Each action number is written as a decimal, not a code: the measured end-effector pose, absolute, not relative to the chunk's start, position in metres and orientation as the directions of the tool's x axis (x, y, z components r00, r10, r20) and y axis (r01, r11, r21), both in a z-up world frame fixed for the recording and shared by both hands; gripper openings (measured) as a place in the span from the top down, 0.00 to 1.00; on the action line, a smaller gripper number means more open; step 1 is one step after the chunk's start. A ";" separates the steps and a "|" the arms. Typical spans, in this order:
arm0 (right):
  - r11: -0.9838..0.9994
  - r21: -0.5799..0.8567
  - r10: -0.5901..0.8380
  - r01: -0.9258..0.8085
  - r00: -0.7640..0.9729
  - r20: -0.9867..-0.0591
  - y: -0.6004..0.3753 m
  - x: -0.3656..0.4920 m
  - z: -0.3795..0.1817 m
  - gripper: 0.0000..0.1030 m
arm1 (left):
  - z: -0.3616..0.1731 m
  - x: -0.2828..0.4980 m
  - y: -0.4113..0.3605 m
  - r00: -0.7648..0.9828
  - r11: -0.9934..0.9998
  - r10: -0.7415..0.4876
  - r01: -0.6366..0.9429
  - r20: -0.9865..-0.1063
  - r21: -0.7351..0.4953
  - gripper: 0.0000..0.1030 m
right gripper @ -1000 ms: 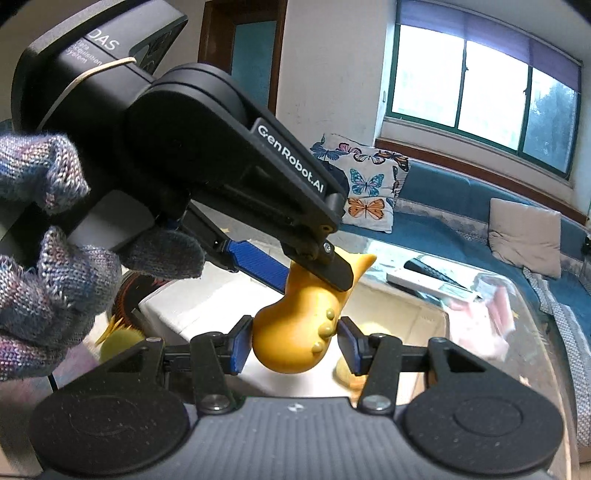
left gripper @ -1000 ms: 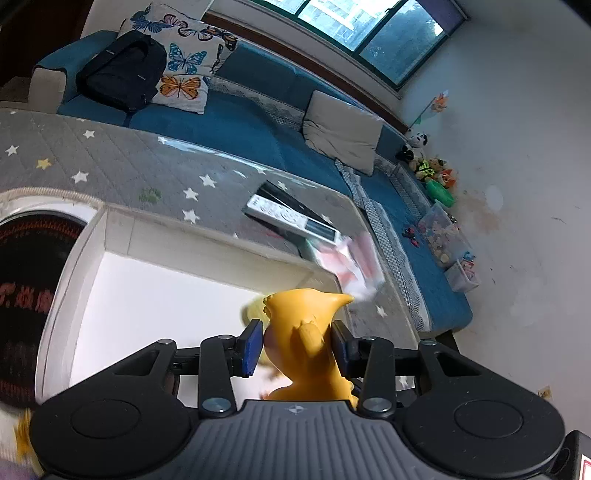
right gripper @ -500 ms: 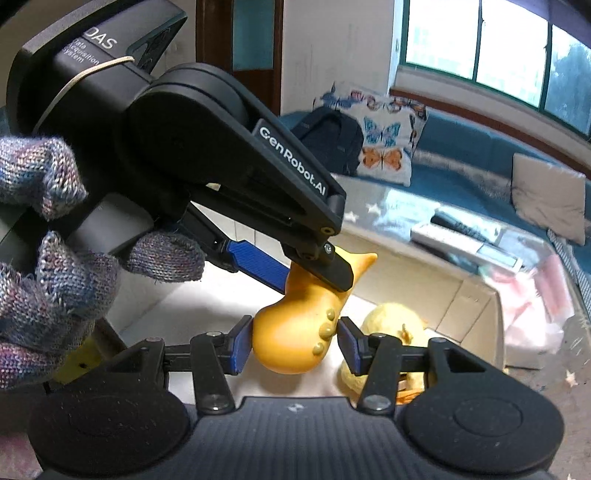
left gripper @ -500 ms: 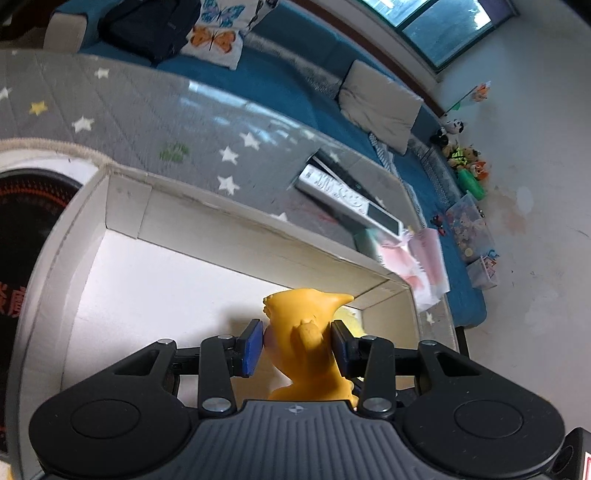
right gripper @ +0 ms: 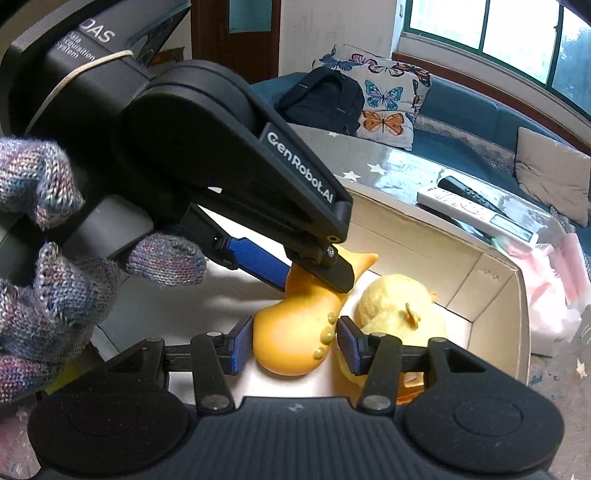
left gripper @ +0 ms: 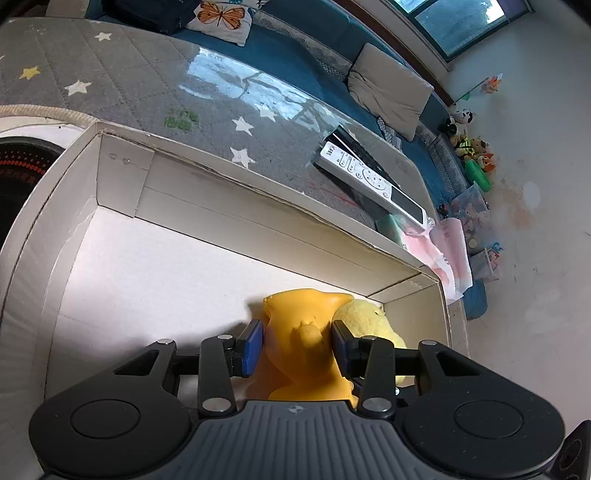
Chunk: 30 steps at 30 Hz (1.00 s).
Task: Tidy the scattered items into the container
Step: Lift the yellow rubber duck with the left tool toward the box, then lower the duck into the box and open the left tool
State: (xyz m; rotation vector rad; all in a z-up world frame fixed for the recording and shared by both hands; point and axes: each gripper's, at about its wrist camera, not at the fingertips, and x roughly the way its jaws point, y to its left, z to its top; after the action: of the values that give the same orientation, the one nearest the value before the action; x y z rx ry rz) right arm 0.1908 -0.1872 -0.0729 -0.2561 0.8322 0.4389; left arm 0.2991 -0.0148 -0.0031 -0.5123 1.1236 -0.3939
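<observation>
Toy (left gripper: 306, 332) lower, between hand-held gripper (left gripper: 297, 345) pads.

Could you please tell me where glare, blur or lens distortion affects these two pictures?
Left wrist view: window glare on the glossy grey star-patterned tabletop; fisheye bows the white cardboard box. Right wrist view: bright window washes out the top right; the orange rubber toy and yellow plush toy stay sharp.

I count one box (left gripper: 236, 206), two yellow toys inside, an orange one (left gripper: 306, 332) and a plush (left gripper: 369, 317), two remotes (left gripper: 369, 177) upper right.
</observation>
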 end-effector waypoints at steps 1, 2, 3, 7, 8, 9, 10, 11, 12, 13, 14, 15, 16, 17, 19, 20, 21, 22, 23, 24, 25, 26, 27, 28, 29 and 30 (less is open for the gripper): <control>0.881 -0.052 0.271 -0.470 0.591 -0.760 -0.187 0.191 -0.073 0.52 | -0.003 0.299 -0.015 0.385 0.819 -0.542 0.043 -0.747 -0.572 0.58; 0.882 -0.054 0.266 -0.468 0.590 -0.762 -0.187 0.192 -0.074 0.52 | -0.002 0.298 -0.016 0.386 0.821 -0.540 0.047 -0.747 -0.569 0.58; 0.882 -0.058 0.264 -0.468 0.592 -0.762 -0.187 0.192 -0.074 0.52 | -0.002 0.297 -0.016 0.388 0.823 -0.538 0.051 -0.749 -0.565 0.58; 0.881 -0.064 0.263 -0.469 0.596 -0.759 -0.186 0.190 -0.074 0.52 | 0.002 0.293 -0.018 0.407 0.838 -0.518 0.067 -0.753 -0.541 0.58; 0.881 -0.064 0.263 -0.468 0.597 -0.758 -0.186 0.191 -0.074 0.51 | 0.003 0.292 -0.019 0.411 0.842 -0.514 0.073 -0.753 -0.535 0.58; 0.882 -0.064 0.263 -0.468 0.598 -0.757 -0.186 0.191 -0.074 0.51 | 0.004 0.291 -0.020 0.414 0.845 -0.510 0.075 -0.754 -0.530 0.58; 0.882 -0.065 0.263 -0.467 0.600 -0.755 -0.186 0.191 -0.074 0.51 | 0.005 0.291 -0.020 0.417 0.847 -0.506 0.077 -0.755 -0.526 0.58; 0.882 -0.065 0.264 -0.467 0.603 -0.753 -0.186 0.191 -0.074 0.51 | 0.006 0.290 -0.021 0.421 0.849 -0.504 0.080 -0.755 -0.522 0.58; 0.883 -0.063 0.265 -0.466 0.604 -0.752 -0.187 0.191 -0.074 0.51 | 0.007 0.289 -0.021 0.424 0.850 -0.502 0.083 -0.754 -0.519 0.58; 0.883 -0.061 0.267 -0.465 0.606 -0.750 -0.187 0.190 -0.074 0.50 | 0.008 0.288 -0.021 0.427 0.852 -0.500 0.085 -0.753 -0.517 0.58; 0.884 -0.061 0.267 -0.463 0.608 -0.747 -0.187 0.190 -0.074 0.50 | 0.009 0.287 -0.021 0.430 0.854 -0.497 0.089 -0.754 -0.513 0.58; 0.885 -0.061 0.267 -0.462 0.610 -0.746 -0.188 0.189 -0.073 0.50 | 0.010 0.286 -0.021 0.436 0.857 -0.492 0.093 -0.753 -0.507 0.59; 0.886 -0.060 0.268 -0.460 0.612 -0.744 -0.188 0.189 -0.073 0.50 | 0.012 0.285 -0.021 0.444 0.860 -0.487 0.095 -0.752 -0.501 0.59; 0.887 -0.059 0.268 -0.458 0.614 -0.743 -0.188 0.189 -0.073 0.50 | 0.014 0.284 -0.020 0.454 0.862 -0.483 0.099 -0.748 -0.497 0.59; 0.889 -0.057 0.267 -0.454 0.616 -0.741 -0.189 0.189 -0.073 0.49 | 0.017 0.282 -0.020 0.465 0.862 -0.484 0.108 -0.741 -0.495 0.59; 0.891 -0.055 0.267 -0.451 0.617 -0.740 -0.189 0.189 -0.073 0.49 | 0.019 0.281 -0.020 0.469 0.861 -0.486 0.111 -0.738 -0.496 0.59; 0.892 -0.053 0.268 -0.450 0.618 -0.739 -0.189 0.189 -0.073 0.49 | 0.021 0.280 -0.019 0.473 0.861 -0.485 0.114 -0.735 -0.495 0.59; 0.892 -0.052 0.268 -0.449 0.618 -0.739 -0.189 0.189 -0.073 0.49 | 0.023 0.280 -0.019 0.478 0.862 -0.484 0.117 -0.733 -0.493 0.59; 0.892 -0.052 0.268 -0.449 0.620 -0.738 -0.190 0.189 -0.073 0.49 | 0.024 0.279 -0.018 0.481 0.863 -0.483 0.119 -0.732 -0.491 0.59; 0.893 -0.053 0.268 -0.447 0.621 -0.737 -0.189 0.189 -0.073 0.49 | 0.025 0.278 -0.017 0.484 0.864 -0.481 0.118 -0.731 -0.490 0.59; 0.894 -0.052 0.267 -0.445 0.623 -0.735 -0.190 0.189 -0.073 0.49 | 0.026 0.276 -0.016 0.485 0.863 -0.481 0.118 -0.730 -0.491 0.59; 0.895 -0.051 0.268 -0.444 0.625 -0.733 -0.190 0.189 -0.072 0.49 | 0.027 0.275 -0.015 0.488 0.863 -0.480 0.116 -0.729 -0.491 0.59; 0.895 -0.050 0.271 -0.444 0.628 -0.730 -0.191 0.188 -0.071 0.49 | 0.027 0.273 -0.014 0.490 0.864 -0.478 0.115 -0.729 -0.490 0.59; 0.895 -0.050 0.272 -0.443 0.631 -0.726 -0.191 0.186 -0.070 0.49 | 0.029 0.271 -0.013 0.493 0.866 -0.475 0.115 -0.729 -0.487 0.59; 0.896 -0.053 0.272 -0.442 0.637 -0.721 -0.192 0.184 -0.068 0.49 | 0.030 0.269 -0.012 0.497 0.867 -0.473 0.116 -0.728 -0.484 0.59; 0.896 -0.057 0.271 -0.440 0.643 -0.716 -0.192 0.182 -0.066 0.49 | 0.032 0.266 -0.011 0.501 0.868 -0.471 0.119 -0.726 -0.482 0.59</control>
State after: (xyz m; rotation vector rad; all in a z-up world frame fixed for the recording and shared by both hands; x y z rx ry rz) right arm 0.1821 -0.1920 -0.0663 -0.2357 0.7723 0.4091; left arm 0.2662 -0.0112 0.0320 -0.3974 0.9873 -0.3678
